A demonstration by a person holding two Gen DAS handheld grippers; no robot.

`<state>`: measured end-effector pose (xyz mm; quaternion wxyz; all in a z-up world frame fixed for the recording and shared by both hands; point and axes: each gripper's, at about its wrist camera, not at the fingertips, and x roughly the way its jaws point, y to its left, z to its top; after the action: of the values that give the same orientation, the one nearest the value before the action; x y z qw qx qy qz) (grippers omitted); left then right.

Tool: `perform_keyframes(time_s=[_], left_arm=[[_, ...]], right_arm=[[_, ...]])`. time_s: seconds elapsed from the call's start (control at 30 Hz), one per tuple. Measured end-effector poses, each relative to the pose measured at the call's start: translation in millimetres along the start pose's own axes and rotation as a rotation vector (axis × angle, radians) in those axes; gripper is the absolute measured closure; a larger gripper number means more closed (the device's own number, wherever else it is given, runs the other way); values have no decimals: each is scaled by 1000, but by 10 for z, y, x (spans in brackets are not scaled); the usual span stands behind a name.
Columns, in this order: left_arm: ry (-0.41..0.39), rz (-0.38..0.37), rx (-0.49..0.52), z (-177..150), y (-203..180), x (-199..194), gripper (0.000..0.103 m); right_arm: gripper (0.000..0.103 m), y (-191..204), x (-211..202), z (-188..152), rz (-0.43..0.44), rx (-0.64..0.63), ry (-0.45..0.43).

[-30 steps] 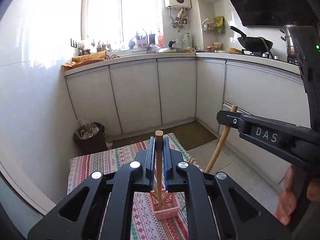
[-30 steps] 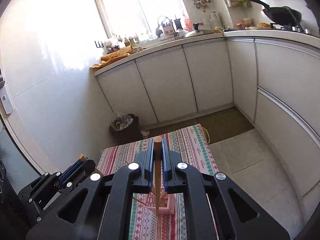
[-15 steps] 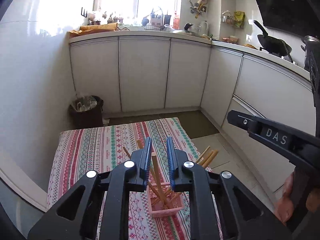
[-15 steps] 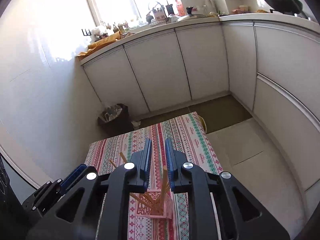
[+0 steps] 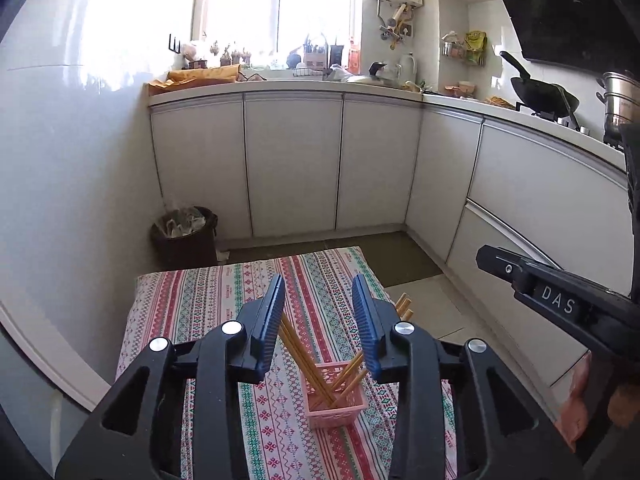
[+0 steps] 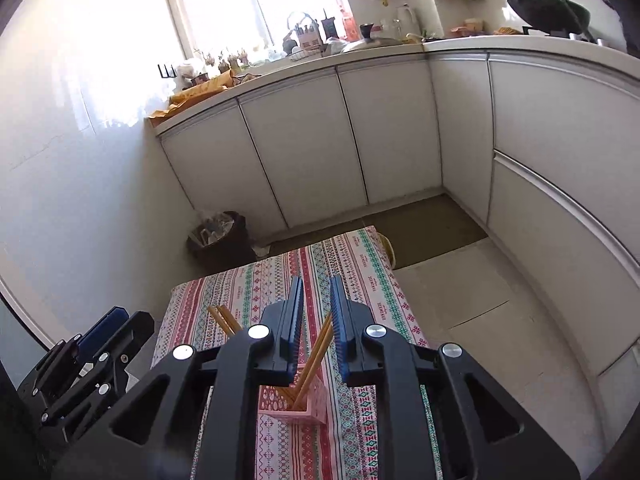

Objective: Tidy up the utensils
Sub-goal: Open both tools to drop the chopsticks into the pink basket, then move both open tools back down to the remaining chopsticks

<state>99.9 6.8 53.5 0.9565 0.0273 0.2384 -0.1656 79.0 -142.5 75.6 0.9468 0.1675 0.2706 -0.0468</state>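
A small pink basket stands on the striped tablecloth with several wooden chopsticks leaning out of it to both sides. My left gripper hovers above it; its jaws are opening and nothing is pressed between the pads. In the right wrist view the basket sits just under my right gripper, which is slightly open. One chopstick leans up in the gap, close to the right pad and free of it. Each gripper shows at the edge of the other's view: the right gripper and the left gripper.
The low table is small, with tiled floor off its right edge. A dark waste bin stands against the wall beyond it. White cabinets run along the back and right. A person's hand holds the right gripper.
A second ago each gripper was shut on an upright chopstick over the basket. Both have let go, the chopsticks now lean in the basket, and the left jaws have spread wider.
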Motion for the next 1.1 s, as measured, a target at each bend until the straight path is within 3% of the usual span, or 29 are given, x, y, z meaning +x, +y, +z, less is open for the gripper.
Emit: perform_keyframes(time_s=[0.03,0.1,0.2,0.43,0.83,1.1], left_arm=[[0,1,0,-10,-6,-23,63],[0,3,0,-23,-9,-59,59],[1,5,2,-65,-22,-126,52],[-11,15,-5,-146,-17,-335,40],[-11,42,-5,-302,-40,-615,18],[15,35,-19,-512,-34,-712,13]], right_arm=[[86,-2,-18,-6,-2,1,1],[67,-9,-61,-28,-7,4,-3],[53,-19,-121,-62,-19,9,-9],[48,-83,-252,-201,-34,18,7],[29,-202,-535,-535,-96,-13,-7],[13,-214,-703,-764,-110,-36,-12]])
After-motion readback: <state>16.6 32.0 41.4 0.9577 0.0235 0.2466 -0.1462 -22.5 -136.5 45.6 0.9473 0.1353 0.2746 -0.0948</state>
